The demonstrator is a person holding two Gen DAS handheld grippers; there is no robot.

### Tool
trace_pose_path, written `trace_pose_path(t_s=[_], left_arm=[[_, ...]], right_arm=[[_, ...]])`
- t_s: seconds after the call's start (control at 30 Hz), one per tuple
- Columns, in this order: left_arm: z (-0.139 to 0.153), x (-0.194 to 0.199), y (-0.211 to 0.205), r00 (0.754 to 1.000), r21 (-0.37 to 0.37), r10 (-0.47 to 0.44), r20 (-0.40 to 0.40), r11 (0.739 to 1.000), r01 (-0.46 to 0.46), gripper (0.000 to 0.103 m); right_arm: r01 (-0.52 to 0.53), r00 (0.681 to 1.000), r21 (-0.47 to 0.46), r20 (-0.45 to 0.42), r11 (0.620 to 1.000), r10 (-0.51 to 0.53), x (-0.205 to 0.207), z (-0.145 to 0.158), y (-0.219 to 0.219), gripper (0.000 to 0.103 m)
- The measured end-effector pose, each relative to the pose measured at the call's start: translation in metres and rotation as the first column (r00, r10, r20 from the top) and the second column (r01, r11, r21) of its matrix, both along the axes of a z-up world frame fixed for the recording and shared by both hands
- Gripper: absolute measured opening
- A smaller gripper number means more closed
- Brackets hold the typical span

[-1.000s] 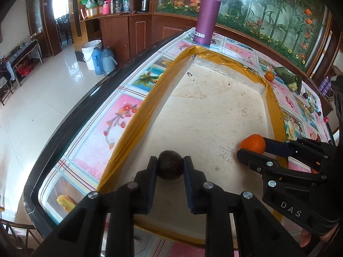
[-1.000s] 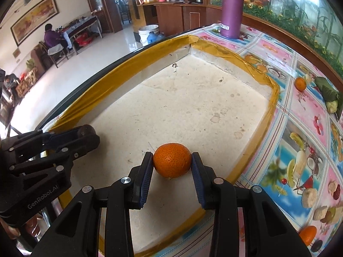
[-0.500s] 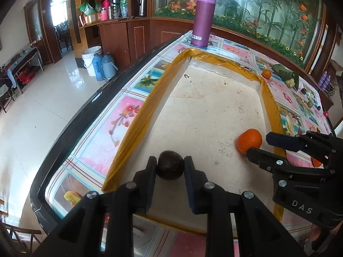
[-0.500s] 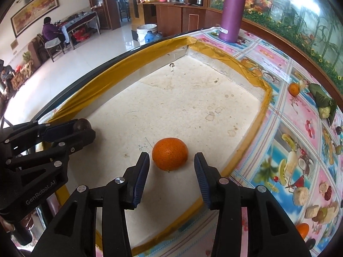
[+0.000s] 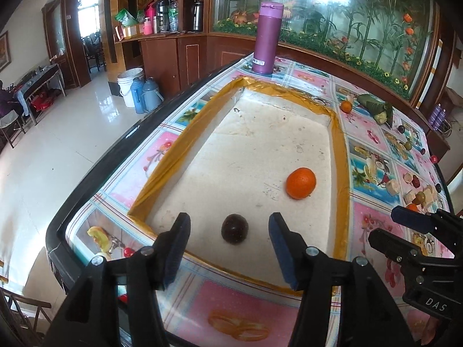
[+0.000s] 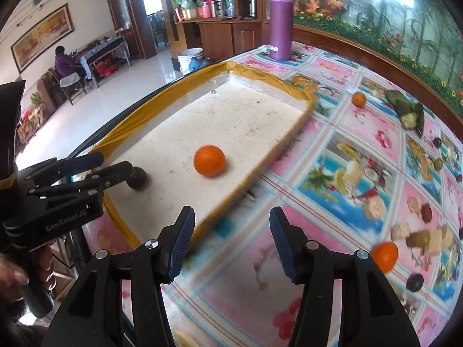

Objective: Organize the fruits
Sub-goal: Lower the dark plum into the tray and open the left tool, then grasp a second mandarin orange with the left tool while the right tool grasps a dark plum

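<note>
Tray (image 5: 162,170): shallow, rectangular, pale stained floor, rim wrapped in yellow-brown tape; long axis runs away from both cameras toward a purple flask (image 5: 267,37) standing upright on the fruit-print tablecloth (image 5: 370,141) past the far end.

Item 1, dark fruit (image 5: 234,228): near-round, deep purple-brown, dull mottled skin; no clear long axis or pointing end can be told. Lies on the tray floor close to the near rim. The left gripper (image 5: 228,247) has just been opening; its jaws stand spread, the fruit between them but clear of both blue pads.

Item 2, orange (image 5: 301,182): bright, slightly oval, long axis tilted a little off upright in the left view; a small dark spot at its lower edge. Rests on the tray floor near the right rim, well apart from item 1.

The right gripper (image 6: 231,245) has just been opening; jaws spread, nothing between them, over the tablecloth just outside the tray's near corner.

Loose on the tablecloth: a second orange (image 6: 385,256) near the right gripper, a third orange (image 6: 359,99) farther off, a leaf-wrapped parcel (image 6: 408,110).
</note>
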State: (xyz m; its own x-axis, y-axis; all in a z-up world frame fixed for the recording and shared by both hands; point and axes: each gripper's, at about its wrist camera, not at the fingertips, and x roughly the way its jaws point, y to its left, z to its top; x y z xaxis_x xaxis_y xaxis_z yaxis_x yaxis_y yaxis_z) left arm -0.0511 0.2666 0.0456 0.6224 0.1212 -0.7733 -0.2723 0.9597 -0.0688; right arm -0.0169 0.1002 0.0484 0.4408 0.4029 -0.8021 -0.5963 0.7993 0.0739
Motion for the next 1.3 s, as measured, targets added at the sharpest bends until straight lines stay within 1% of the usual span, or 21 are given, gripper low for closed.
trace_pose_path(t_s=[0.17, 0.43, 0.53, 0.7, 0.83, 0.93, 1.07, 1.17, 1.3], left_arm=[[0.009, 0.001, -0.031, 0.999, -0.002, -0.044, 0.02, 0.999, 0.044, 0.059], [0.019, 0.008, -0.094, 0.987, 0.009, -0.157, 0.029, 0.988, 0.157, 0.059], [0.02, 0.012, -0.117, 0.981, 0.011, -0.193, 0.03, 0.981, 0.193, 0.064], [0.019, 0.019, -0.157, 0.965, 0.002, -0.263, 0.02, 0.965, 0.263, 0.066], [0.017, 0.022, -0.186, 0.947, 0.012, -0.321, 0.004, 0.947, 0.321, 0.073], [0.016, 0.024, -0.2, 0.936, 0.015, -0.351, -0.014, 0.936, 0.351, 0.078], [0.013, 0.027, -0.209, 0.932, 0.022, -0.361, -0.035, 0.932, 0.362, 0.081], [0.01, 0.031, -0.212, 0.932, 0.026, -0.359, -0.056, 0.932, 0.36, 0.083], [0.006, 0.033, -0.212, 0.933, 0.025, -0.353, -0.075, 0.934, 0.356, 0.083]], right_arm=[[0.061, 0.998, 0.009, -0.003, 0.998, -0.061, -0.006, 0.003, -0.039, 0.053], [0.162, 0.987, 0.039, 0.002, 0.986, -0.162, -0.012, 0.011, -0.106, 0.054], [0.197, 0.98, 0.044, 0.008, 0.979, -0.198, -0.014, 0.012, -0.128, 0.054], [0.273, 0.962, 0.049, 0.0, 0.961, -0.273, -0.016, 0.011, -0.17, 0.054], [0.336, 0.942, 0.057, -0.015, 0.94, -0.336, -0.015, 0.009, -0.203, 0.055], [0.38, 0.925, 0.059, -0.033, 0.923, -0.378, -0.009, 0.003, -0.225, 0.055], [0.404, 0.914, 0.058, -0.061, 0.913, -0.401, 0.002, -0.008, -0.242, 0.055], [0.386, 0.921, 0.049, -0.07, 0.921, -0.383, 0.012, -0.016, -0.241, 0.055], [0.338, 0.939, 0.023, -0.078, 0.941, -0.335, 0.028, -0.029, -0.229, 0.055]])
